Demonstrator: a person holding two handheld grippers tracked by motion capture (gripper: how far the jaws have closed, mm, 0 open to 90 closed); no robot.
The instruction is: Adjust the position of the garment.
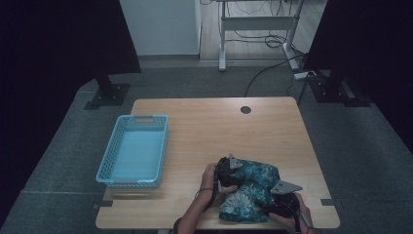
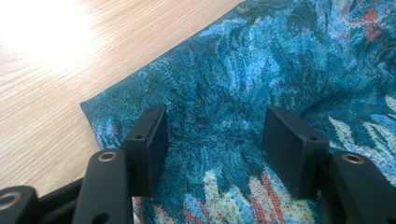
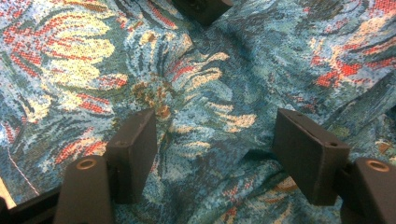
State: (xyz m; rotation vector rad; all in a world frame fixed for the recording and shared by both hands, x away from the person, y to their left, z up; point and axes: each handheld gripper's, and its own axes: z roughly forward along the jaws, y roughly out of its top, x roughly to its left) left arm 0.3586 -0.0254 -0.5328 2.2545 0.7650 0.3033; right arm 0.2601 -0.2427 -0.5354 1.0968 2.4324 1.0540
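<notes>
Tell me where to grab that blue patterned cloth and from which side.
Judging by its pose, take the cloth at its loose corner by the bare wood, coming in low from the table side. There it lies flat with a free edge the jaws can straddle. The left gripper and right gripper stand open over the bunched middle, where folds offer no clean edge.

The high view looks forward and down over the table [image 1: 195, 126] from afar. Each gripper view peers close along its jaws; all three share the cloth [image 1: 253, 187].
</notes>
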